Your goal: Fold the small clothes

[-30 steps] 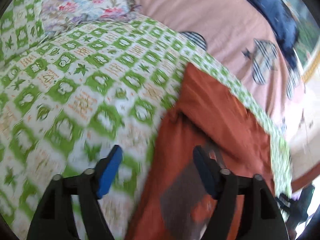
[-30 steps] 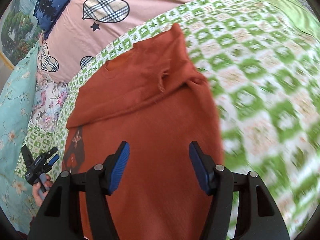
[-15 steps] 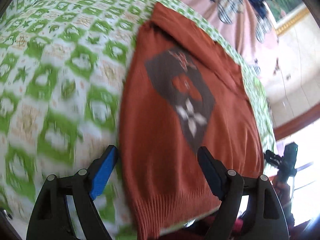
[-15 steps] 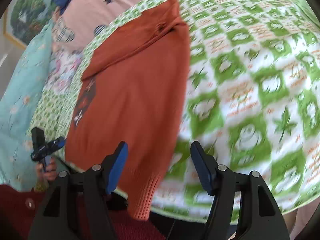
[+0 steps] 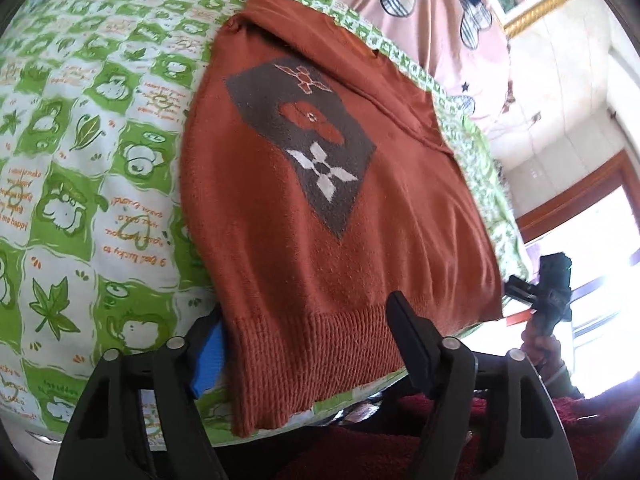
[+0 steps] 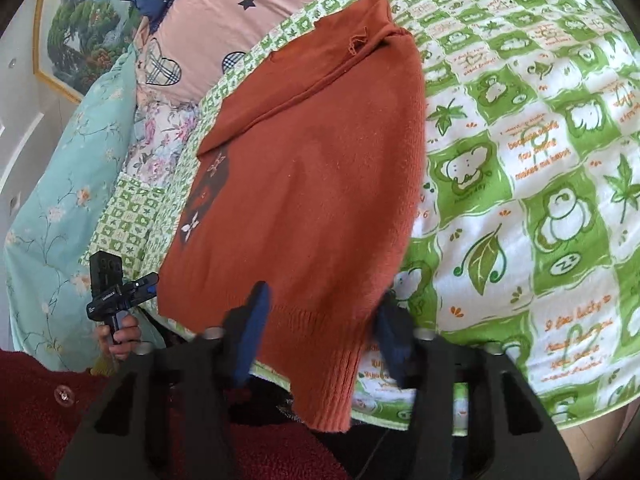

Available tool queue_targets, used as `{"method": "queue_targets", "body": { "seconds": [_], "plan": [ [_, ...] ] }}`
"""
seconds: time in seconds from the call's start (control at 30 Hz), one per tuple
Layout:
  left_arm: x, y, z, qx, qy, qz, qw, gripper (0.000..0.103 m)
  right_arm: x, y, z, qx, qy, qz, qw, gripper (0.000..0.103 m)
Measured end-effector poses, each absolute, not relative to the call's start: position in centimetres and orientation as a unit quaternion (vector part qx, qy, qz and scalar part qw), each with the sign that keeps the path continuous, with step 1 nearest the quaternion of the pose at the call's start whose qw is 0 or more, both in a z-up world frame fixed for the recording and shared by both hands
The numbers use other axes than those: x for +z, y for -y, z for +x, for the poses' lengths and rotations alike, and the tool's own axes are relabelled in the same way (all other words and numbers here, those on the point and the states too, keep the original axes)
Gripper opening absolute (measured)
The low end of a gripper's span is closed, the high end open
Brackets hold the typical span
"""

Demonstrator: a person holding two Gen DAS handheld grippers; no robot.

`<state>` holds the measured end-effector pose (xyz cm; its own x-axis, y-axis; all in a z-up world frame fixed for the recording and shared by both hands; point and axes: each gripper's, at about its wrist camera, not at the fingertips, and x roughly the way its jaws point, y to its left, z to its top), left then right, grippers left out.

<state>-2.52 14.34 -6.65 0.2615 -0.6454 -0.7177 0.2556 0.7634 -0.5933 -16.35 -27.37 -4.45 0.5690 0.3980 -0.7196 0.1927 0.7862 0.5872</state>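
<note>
Bed (image 5: 80, 128): covered by a quilt of green and white squares printed with cartoon animals, maple leaves and orange script. It fills most of both views, and its near edge curves down toward the person.

Pink bedding (image 6: 208, 32): lies beyond the quilt's far edge, printed with plaid hearts and small dark stars. A dark blue cloth lies past it.

Pale teal floral bedding (image 6: 60, 184): at the left of the right wrist view, beside a small patch of flowered fabric.

Sweater (image 5: 328, 208): rust-orange knit, spread flat on the quilt with its ribbed hem at the near edge of the bed and hanging slightly over it. A grey diamond panel on the front carries a white four-petal flower and orange motifs. The upper part is folded across the body at the far end.

Framed landscape picture (image 6: 76, 28): hangs on the wall behind the bedding.

Dark red garment (image 6: 36, 408): worn by the person, showing along the bottom of both views.

Left tongs (image 5: 304, 344): closing. The jaws straddle one corner of the ribbed hem, one blue pad at the sweater's side edge, the other finger over the rib. The pads do not clearly press the knit.

Right tongs (image 6: 320, 332): closing, blurred. The jaws stand to either side of the hem's opposite corner. Contact with the knit cannot be told.
</note>
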Motion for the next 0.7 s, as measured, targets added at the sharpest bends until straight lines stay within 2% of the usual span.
{"method": "queue_targets", "body": {
  "seconds": [0.03,0.07,0.1,0.13,0.17,0.2,0.43,0.7],
  "plan": [
    [-6.9,-14.7,-2.3,-0.294,-0.528,-0.196,0.772,0.064,-4.6,27.1,-16.2,0.066,-0.462,0.322,0.824,0.023],
    [-7.0,-14.9,-2.1,-0.293,-0.527,-0.202,0.772,0.051,-4.7,26.9,-16.1,0.072,-0.464,0.323,0.821,0.016],
    [-7.2,-15.0,-1.8,-0.291,-0.53,-0.205,0.77,0.038,-4.8,26.8,-16.2,0.078,-0.468,0.324,0.819,0.014],
    [-7.4,-14.8,-1.5,-0.29,-0.531,-0.208,0.769,0.031,-4.8,26.8,-16.3,0.082,-0.468,0.322,0.819,0.012],
    [-7.5,-15.0,-1.4,-0.289,-0.531,-0.214,0.767,0.015,-4.7,26.8,-16.4,0.086,-0.466,0.322,0.82,0.012],
    [-7.6,-15.3,-1.3,-0.291,-0.531,-0.22,0.765,0.009,-4.5,27.1,-16.5,0.087,-0.462,0.324,0.821,0.011],
    [-7.7,-16.9,-2.1,-0.288,-0.513,-0.246,0.77,0.007,-2.6,28.7,-17.3,0.101,-0.412,0.352,0.834,0.009],
    [-3.3,-17.0,-2.3,-0.293,-0.46,-0.252,0.8,0.006,0.3,29.7,-16.1,0.124,-0.361,0.363,0.85,0.009]
  ]
}}
